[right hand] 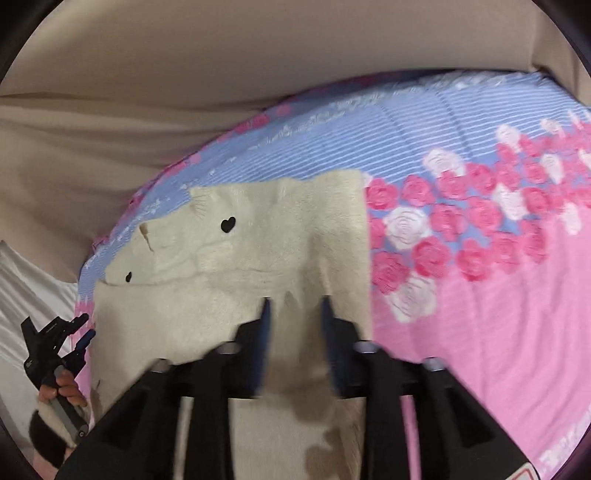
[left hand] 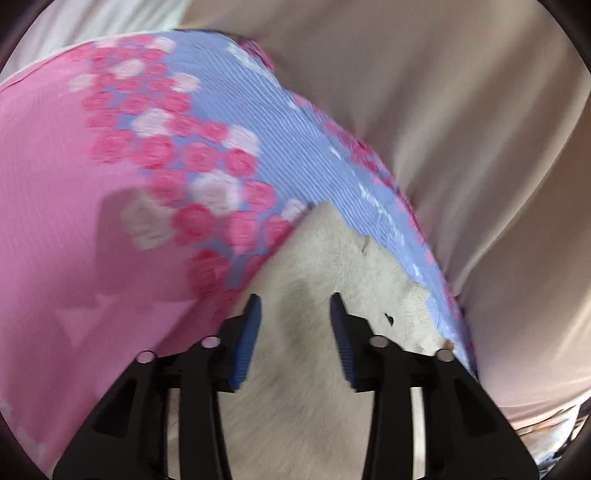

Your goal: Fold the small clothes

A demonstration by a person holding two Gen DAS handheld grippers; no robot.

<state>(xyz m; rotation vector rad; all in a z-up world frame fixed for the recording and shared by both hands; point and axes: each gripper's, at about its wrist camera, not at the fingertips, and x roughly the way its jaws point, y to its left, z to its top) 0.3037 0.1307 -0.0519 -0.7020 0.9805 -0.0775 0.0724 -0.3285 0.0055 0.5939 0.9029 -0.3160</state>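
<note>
A small cream fluffy garment with black heart marks lies flat on a pink and blue rose-print sheet. In the left wrist view my left gripper hovers over the garment's corner, jaws apart, nothing between the blue pads. My right gripper stands over the garment's near right part, also open and empty. The right wrist view catches the left gripper at the garment's left edge, held by a hand.
Beige cloth rises in folds along the far side of the sheet. White fabric lies past the sheet's left end.
</note>
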